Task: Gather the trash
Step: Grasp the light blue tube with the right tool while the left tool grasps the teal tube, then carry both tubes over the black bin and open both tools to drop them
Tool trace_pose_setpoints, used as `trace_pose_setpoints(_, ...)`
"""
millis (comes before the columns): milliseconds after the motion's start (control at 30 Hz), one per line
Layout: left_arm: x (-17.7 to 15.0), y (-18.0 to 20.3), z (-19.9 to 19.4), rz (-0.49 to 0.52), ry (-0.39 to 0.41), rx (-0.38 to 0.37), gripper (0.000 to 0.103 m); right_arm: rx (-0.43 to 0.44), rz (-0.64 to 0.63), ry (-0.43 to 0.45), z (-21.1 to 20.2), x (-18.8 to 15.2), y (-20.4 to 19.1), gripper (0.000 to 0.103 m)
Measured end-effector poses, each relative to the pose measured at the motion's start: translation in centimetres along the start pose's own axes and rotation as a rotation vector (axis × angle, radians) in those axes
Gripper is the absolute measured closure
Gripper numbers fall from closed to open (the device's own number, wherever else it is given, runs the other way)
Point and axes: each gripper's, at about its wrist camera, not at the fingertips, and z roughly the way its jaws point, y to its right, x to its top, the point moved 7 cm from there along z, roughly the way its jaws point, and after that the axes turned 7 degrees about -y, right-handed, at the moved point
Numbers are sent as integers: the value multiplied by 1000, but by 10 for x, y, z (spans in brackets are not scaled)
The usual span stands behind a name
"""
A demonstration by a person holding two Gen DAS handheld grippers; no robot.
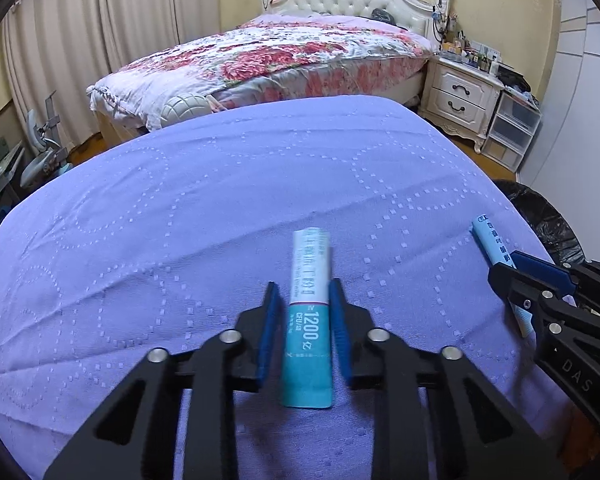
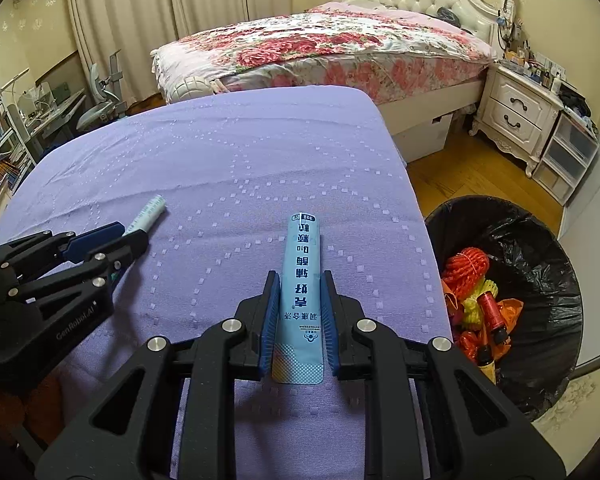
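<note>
Left wrist view: the left tongs (image 1: pixel 305 300) are closed around a teal-and-white sachet (image 1: pixel 309 312) that lies lengthwise between the blue pads on the lilac cloth (image 1: pixel 220 200) covering the bench. The sachet's white end points to the far side, its teal end toward the camera. At the right edge of this view the right tongs (image 1: pixel 504 270) clamp a light blue sachet (image 1: pixel 490 242), whose far end sticks out beyond the fingertips.

In the right wrist view that light blue sachet (image 2: pixel 302 292), printed with dark blue characters, runs straight away from the camera between the pads of the right tongs (image 2: pixel 300 280), which press on both its sides. It lies on the cloth (image 2: pixel 220 152) near the bench's right edge. To the left, the left tongs (image 2: pixel 134 234) show from the side, closed, with the pale end of the teal-and-white sachet (image 2: pixel 150 210) protruding on the far side.

Just right of the bench stands a trash bin (image 2: pixel 540 232) lined with a black bag, on the wooden floor (image 2: pixel 452 172). Inside it lie orange and yellow netting, orange wrappers and a small dark bottle with a red cap (image 2: pixel 494 312).

Beyond the bench is a bed with a floral quilt (image 2: pixel 320 52) and a white nightstand (image 2: pixel 516 112) to its right.
</note>
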Motion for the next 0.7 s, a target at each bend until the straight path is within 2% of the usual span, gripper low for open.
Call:
trace_pose_setpoints(400,-4,-3,-10,-36,26,1,85,-9,3,16,-6,-3,-5,83)
trace_pose_setpoints(700,-2,4,-37,-48,98,-9,85,-21,29,64,-28,-5,0,83)
